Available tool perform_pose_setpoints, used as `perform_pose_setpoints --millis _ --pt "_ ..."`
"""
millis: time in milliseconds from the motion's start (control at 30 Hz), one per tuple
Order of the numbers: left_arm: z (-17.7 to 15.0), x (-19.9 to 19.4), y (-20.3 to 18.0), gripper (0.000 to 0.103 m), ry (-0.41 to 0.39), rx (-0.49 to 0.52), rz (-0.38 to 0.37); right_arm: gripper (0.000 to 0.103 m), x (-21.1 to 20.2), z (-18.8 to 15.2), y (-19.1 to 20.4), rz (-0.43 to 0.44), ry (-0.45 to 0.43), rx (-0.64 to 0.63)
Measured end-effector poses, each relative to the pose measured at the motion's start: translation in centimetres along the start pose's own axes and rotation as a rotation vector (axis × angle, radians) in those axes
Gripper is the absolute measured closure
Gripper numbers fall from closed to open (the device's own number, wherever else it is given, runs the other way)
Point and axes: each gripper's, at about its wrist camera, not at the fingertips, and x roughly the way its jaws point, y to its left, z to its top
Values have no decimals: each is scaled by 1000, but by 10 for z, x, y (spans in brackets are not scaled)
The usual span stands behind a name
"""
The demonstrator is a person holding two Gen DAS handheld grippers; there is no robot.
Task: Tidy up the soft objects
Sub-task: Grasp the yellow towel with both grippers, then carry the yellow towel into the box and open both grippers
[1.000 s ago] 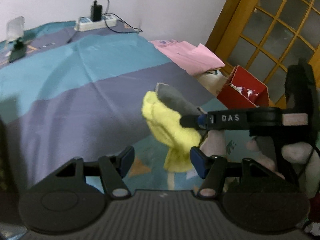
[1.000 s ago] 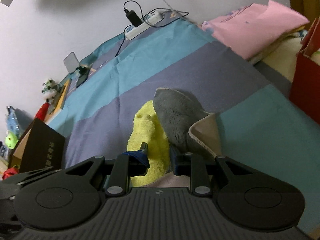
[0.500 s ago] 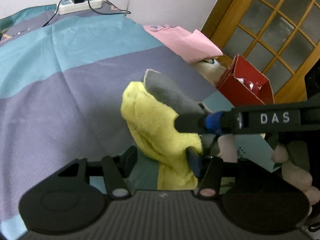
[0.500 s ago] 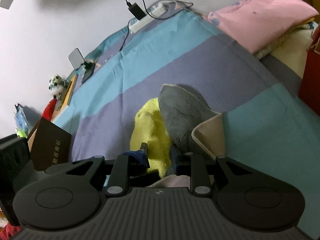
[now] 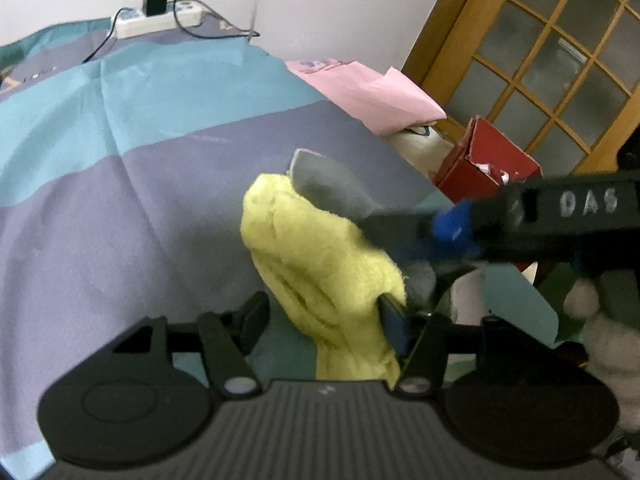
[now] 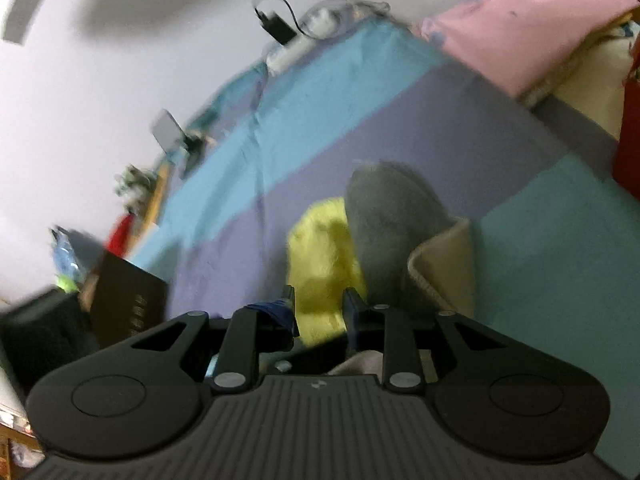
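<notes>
A yellow fluffy towel [image 5: 320, 264] lies bunched with a grey cloth [image 5: 332, 184] on the striped bed cover [image 5: 160, 168]. My left gripper [image 5: 324, 320] is open, its jaws on either side of the yellow towel's near end. My right gripper [image 6: 318, 310] reaches in from the right of the left wrist view [image 5: 404, 228] and is shut on the yellow towel [image 6: 324, 256]. In the right wrist view the grey cloth [image 6: 388, 232] and a beige cloth [image 6: 444, 264] lie just right of the yellow one.
A folded pink cloth [image 5: 368, 92] lies at the bed's far right, with a red box [image 5: 488, 164] beyond the edge. A power strip with a charger [image 5: 156, 20] sits by the wall. A dark box [image 6: 128, 304], a phone stand [image 6: 168, 132] and small items line the left side.
My left gripper has moved forward so its open jaws now straddle the yellow towel. My right gripper has kept its hold and shifted slightly; its view is now blurred.
</notes>
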Motion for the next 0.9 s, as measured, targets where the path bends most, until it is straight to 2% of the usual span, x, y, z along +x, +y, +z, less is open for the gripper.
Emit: perform_pose_setpoints --millis 33,100,200,300,500,700,900 --pt "0 2 -1 50 -6 10 3 95 2 -2 1 -10 -6 2" --pt "0 4 -3 71 -19 17 3 94 4 -3 4 -2 -8 12" --pt "-1 4 -4 81 -19 22 -18 97 3 -3 10 53 10 12" --pt "-4 -4 -6 85 -38 27 -25 98 1 -6 20 114 26 14" --pt "-10 -32 3 88 -86 4 -16 99 -5 -9 60 198 1 -48" --pt "-13 -91 15 89 -198 -8 20 99 -18 -5 113 339 -57 -130" --pt "-10 -166 25 89 -354 16 95 99 -24 -2 179 495 -125 -240"
